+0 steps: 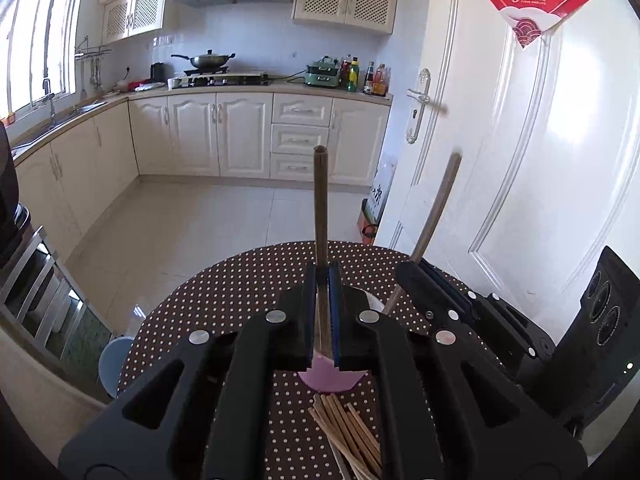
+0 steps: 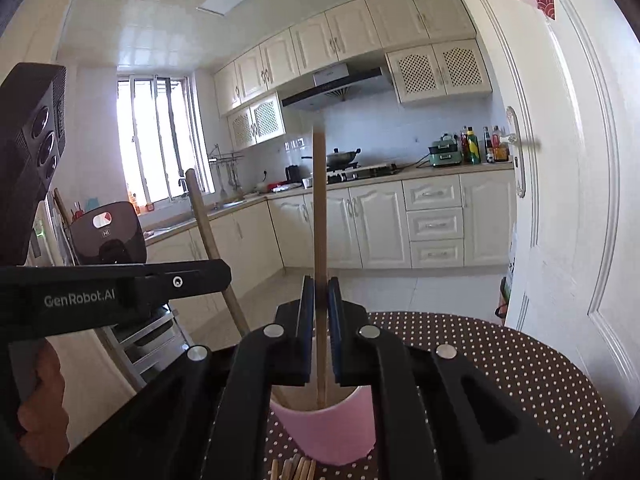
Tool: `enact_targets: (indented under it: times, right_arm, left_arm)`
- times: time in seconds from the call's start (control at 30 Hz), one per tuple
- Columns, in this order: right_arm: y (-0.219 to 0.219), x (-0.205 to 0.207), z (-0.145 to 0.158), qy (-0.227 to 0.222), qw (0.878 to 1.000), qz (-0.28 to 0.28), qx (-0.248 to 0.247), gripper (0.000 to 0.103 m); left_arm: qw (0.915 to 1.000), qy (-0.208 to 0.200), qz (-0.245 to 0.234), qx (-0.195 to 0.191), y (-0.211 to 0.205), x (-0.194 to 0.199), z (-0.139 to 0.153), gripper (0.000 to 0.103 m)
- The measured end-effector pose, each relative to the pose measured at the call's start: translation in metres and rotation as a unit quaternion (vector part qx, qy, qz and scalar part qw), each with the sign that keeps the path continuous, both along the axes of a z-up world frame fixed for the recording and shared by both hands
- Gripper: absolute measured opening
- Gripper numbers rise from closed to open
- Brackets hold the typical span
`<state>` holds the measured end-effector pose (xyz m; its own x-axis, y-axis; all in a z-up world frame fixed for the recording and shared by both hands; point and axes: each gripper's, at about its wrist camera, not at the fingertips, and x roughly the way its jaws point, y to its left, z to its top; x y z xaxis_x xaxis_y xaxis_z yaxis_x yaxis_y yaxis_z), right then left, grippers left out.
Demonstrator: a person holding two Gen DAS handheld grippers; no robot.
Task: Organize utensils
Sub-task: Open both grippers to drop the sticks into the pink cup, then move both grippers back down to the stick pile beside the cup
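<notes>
My left gripper (image 1: 323, 270) is shut on a brown wooden chopstick (image 1: 320, 200) that stands upright above the pink cup (image 1: 328, 376). My right gripper (image 2: 319, 284) is shut on another wooden chopstick (image 2: 319, 216), upright, with its lower end inside the pink cup (image 2: 328, 432). The right gripper (image 1: 424, 276) and its chopstick (image 1: 440, 204) also show in the left wrist view. The left gripper's body (image 2: 120, 292) and its chopstick (image 2: 208, 236) show at the left of the right wrist view. Several loose chopsticks (image 1: 348, 432) lie on the table in front of the cup.
The round table has a brown polka-dot cloth (image 1: 224, 292). A white door (image 1: 540, 160) stands close on the right. A metal rack (image 1: 44, 292) stands at the left. Kitchen cabinets (image 1: 240, 136) and tiled floor (image 1: 192, 220) lie beyond the table.
</notes>
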<state>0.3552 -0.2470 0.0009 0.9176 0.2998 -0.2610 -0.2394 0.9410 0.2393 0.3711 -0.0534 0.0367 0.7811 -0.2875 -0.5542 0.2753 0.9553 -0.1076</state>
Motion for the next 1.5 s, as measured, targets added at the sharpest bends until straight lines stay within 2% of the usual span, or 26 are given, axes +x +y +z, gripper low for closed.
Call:
enact_targets:
  times: [0.1, 0.13, 0.17, 0.2, 0.23, 0.33, 0.47, 0.6, 0.7, 0.8, 0.97, 1.07, 1.2, 1.3, 1.33, 1.37, 1.43, 1.5]
  right_arm:
    - [0.0, -0.004, 0.002, 0.008, 1.0, 0.004, 0.005, 0.009]
    - [0.0, -0.006, 0.001, 0.01, 1.0, 0.004, 0.006, 0.009]
    - [-0.001, -0.008, 0.002, 0.014, 1.0, 0.004, 0.008, 0.009]
    - [-0.001, -0.01, 0.003, 0.016, 1.0, 0.004, 0.009, 0.012]
    - [-0.002, -0.011, 0.004, 0.017, 1.0, 0.003, 0.01, 0.021]
    - [-0.004, -0.02, 0.009, 0.017, 1.0, -0.001, 0.009, 0.036]
    - [-0.008, -0.032, 0.017, 0.015, 1.0, -0.001, 0.007, 0.04]
    - [-0.012, -0.044, 0.019, 0.019, 1.0, -0.001, 0.007, 0.045]
    - [-0.016, -0.054, 0.019, 0.024, 1.0, -0.006, 0.005, 0.047]
    - [-0.023, -0.06, 0.014, 0.049, 0.999, -0.014, 0.01, 0.048]
    - [-0.033, -0.065, -0.01, 0.115, 0.993, -0.014, 0.016, 0.048]
    - [-0.033, -0.065, -0.029, 0.157, 0.988, -0.004, 0.009, 0.048]
    - [-0.031, -0.063, -0.052, 0.212, 0.977, 0.009, 0.0, 0.048]
    - [-0.029, -0.063, -0.066, 0.241, 0.97, 0.018, -0.008, 0.048]
    - [-0.028, -0.062, -0.07, 0.249, 0.968, 0.02, -0.012, 0.048]
    - [-0.028, -0.063, -0.072, 0.254, 0.967, 0.022, -0.014, 0.048]
    - [-0.026, -0.064, -0.078, 0.265, 0.964, 0.024, -0.019, 0.048]
    - [-0.028, -0.064, -0.081, 0.275, 0.961, 0.026, -0.018, 0.048]
  left_arm:
    - [1.0, 0.007, 0.002, 0.005, 0.0, -0.003, -0.001, 0.014]
    - [0.9999, 0.009, 0.002, 0.005, -0.001, -0.004, -0.001, 0.023]
    - [0.9999, 0.01, 0.004, 0.005, -0.001, -0.006, 0.0, 0.036]
    - [0.9999, 0.005, 0.008, 0.004, 0.0, -0.009, 0.001, 0.045]
    - [0.9999, 0.0, 0.012, 0.003, 0.001, -0.012, 0.002, 0.054]
    - [0.9999, -0.001, 0.011, 0.0, 0.005, -0.02, 0.006, 0.054]
    - [0.9999, -0.004, 0.016, -0.002, 0.009, -0.032, 0.01, 0.054]
    - [0.9997, -0.003, 0.022, 0.0, 0.013, -0.047, 0.008, 0.06]
    - [0.9996, 0.008, 0.028, 0.004, 0.019, -0.059, -0.001, 0.06]
    - [0.9993, 0.026, 0.028, 0.003, 0.021, -0.066, -0.01, 0.06]
    - [0.9965, 0.081, 0.022, -0.005, 0.024, -0.07, -0.038, 0.06]
    - [0.9922, 0.122, 0.024, 0.0, 0.017, -0.065, -0.061, 0.06]
    - [0.9832, 0.182, 0.016, -0.012, 0.009, -0.055, -0.092, 0.06]
    - [0.9778, 0.209, 0.016, -0.011, 0.003, -0.049, -0.111, 0.06]
    - [0.9761, 0.216, 0.017, -0.01, 0.001, -0.047, -0.116, 0.058]
    - [0.9748, 0.222, 0.018, -0.008, 0.0, -0.046, -0.12, 0.051]
    - [0.9702, 0.242, 0.017, -0.002, -0.004, -0.042, -0.13, 0.044]
    - [0.9668, 0.255, 0.018, 0.0, -0.007, -0.039, -0.139, 0.039]
